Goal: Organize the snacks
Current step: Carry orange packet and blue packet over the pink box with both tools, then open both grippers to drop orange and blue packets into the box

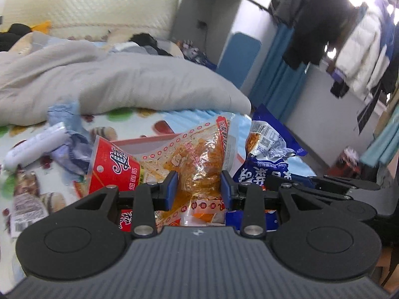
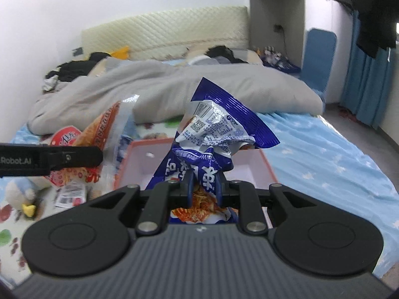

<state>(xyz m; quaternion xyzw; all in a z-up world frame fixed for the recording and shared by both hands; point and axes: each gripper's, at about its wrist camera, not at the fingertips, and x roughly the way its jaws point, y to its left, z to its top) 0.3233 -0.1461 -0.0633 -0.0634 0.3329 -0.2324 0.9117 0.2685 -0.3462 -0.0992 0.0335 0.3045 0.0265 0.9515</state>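
Orange snack bag point(image 1: 199, 164) between left jaws, blue bag point(image 2: 214, 134) between right

A rumpled grey duvet point(image 2: 174, 84) lies across the bed, over a patterned sheet point(image 2: 331, 154) that is pale blue with white stars on one side. A cream quilted headboard point(image 2: 164, 28) stands against the white wall. Dark clothes point(image 2: 72, 68) are heaped near the pillows. Jackets point(image 1: 359, 47) (one white, others dark) hang beside blue curtains point(image 2: 369, 84). A small plush penguin point(image 2: 21, 195) sits on the sheet.
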